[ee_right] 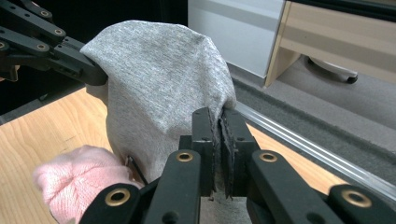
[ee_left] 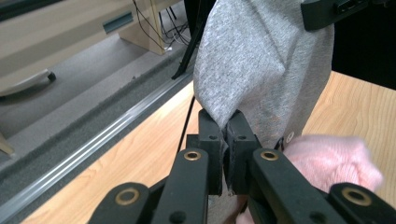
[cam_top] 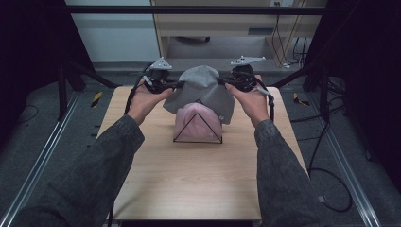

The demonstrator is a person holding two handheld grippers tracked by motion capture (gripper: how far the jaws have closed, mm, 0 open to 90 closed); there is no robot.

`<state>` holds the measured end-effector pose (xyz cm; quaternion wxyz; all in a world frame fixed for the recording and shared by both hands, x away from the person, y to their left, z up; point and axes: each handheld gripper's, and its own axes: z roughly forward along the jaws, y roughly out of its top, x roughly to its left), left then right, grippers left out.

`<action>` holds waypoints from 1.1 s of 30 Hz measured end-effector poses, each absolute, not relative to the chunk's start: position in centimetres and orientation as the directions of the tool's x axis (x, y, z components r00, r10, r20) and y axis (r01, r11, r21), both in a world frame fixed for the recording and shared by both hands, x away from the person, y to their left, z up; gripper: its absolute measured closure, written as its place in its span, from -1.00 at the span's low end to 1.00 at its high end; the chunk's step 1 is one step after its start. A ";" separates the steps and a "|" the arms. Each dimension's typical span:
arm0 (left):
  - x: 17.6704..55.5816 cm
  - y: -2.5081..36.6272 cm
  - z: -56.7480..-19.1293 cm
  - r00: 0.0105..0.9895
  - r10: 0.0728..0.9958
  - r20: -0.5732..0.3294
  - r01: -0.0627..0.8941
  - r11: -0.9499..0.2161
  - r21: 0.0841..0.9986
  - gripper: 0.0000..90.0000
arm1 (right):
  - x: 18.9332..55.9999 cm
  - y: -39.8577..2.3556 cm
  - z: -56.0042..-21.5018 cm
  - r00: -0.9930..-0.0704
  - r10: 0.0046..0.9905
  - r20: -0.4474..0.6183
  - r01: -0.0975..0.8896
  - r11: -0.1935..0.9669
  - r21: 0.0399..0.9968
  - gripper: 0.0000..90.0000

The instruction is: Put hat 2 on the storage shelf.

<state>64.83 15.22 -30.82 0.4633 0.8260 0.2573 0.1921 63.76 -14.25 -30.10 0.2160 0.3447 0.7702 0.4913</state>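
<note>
High view, from the left: the left hand-held gripper (cam_top: 176,85) has its jaws pinched shut on the left edge of a grey cloth (cam_top: 203,92), which hangs spread between both hands above the middle of the wooden surface (cam_top: 189,179). Below the cloth a pink cloth (cam_top: 196,124) sits over a black wire stand (cam_top: 197,141) on the surface, and the grey cloth's lower edge drapes onto its top. At the right, the right hand-held gripper (cam_top: 226,83) is clamped closed on the cloth's right edge. Left gripper view has the grey fabric (ee_left: 261,65) caught between the closed jaws, the pink cloth (ee_left: 331,161) just beside them. Right gripper view has the same: fabric (ee_right: 159,79) nipped between shut jaws.
</note>
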 end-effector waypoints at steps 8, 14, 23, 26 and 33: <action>64.6 15.4 -32.5 0.794 0.605 0.064 0.271 -0.447 0.853 0.93 | 63.6 -14.0 -31.6 -0.675 0.738 0.019 0.341 0.289 0.894 0.89; 64.5 15.4 -33.2 0.796 0.602 0.062 0.279 -0.456 0.845 0.93 | 63.6 -13.8 -32.5 -0.679 0.734 0.022 0.354 0.301 0.885 0.89; 64.4 15.7 -35.1 0.792 0.608 0.043 0.312 -0.465 0.828 0.93 | 63.5 -13.5 -34.5 -0.682 0.730 0.044 0.393 0.314 0.864 0.89; 64.1 15.7 -35.3 0.789 0.613 0.039 0.318 -0.463 0.827 0.93 | 63.4 -13.4 -34.7 -0.682 0.730 0.044 0.395 0.317 0.862 0.89; 63.5 16.1 -36.1 0.765 0.643 0.028 0.344 -0.446 0.826 0.93 | 63.0 -13.0 -34.9 -0.679 0.733 0.044 0.403 0.322 0.857 0.89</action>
